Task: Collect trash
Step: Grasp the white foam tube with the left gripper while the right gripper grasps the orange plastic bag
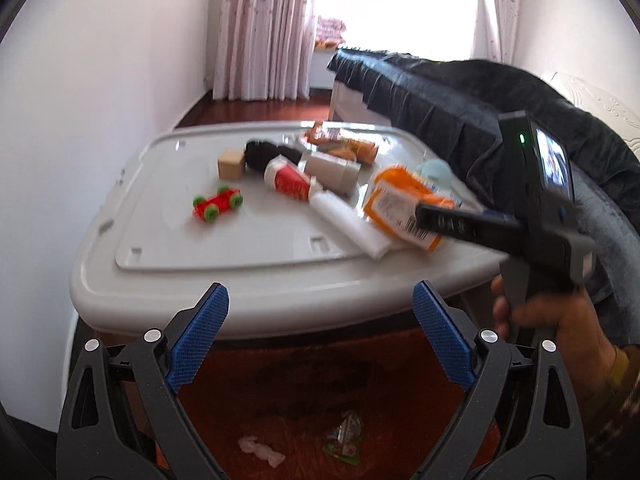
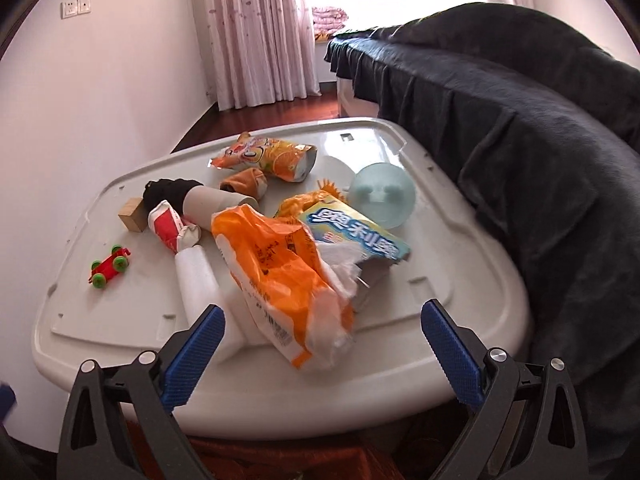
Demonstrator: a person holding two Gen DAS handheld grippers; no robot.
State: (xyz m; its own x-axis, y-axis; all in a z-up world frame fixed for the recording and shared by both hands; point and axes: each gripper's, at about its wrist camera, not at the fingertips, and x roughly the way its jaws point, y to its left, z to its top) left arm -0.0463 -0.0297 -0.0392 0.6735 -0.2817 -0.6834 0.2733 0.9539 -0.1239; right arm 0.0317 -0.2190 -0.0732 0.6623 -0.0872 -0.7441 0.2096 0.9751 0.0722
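An orange plastic bag with white tissue (image 2: 280, 280) lies on the grey lid (image 2: 100, 320), nearest my right gripper (image 2: 322, 340), which is open and empty just in front of it. A blue biscuit box (image 2: 356, 236), an orange snack pouch (image 2: 272, 156), a red-and-white wrapper (image 2: 168, 228), a cardboard tube (image 2: 216, 204) and a white foam piece (image 2: 196, 280) lie around it. My left gripper (image 1: 320, 320) is open and empty before the lid's near edge (image 1: 280, 296). The right gripper's body (image 1: 532, 216) shows in the left view, over the orange bag (image 1: 400, 208).
A red toy car (image 2: 110, 268), a wooden block (image 2: 132, 214), a black cloth (image 2: 168, 190) and a pale blue ball (image 2: 382, 194) also lie on the lid. A dark-covered bed (image 2: 520, 140) stands to the right. A green wrapper (image 1: 344, 436) and crumpled tissue (image 1: 260, 450) lie on the red floor below.
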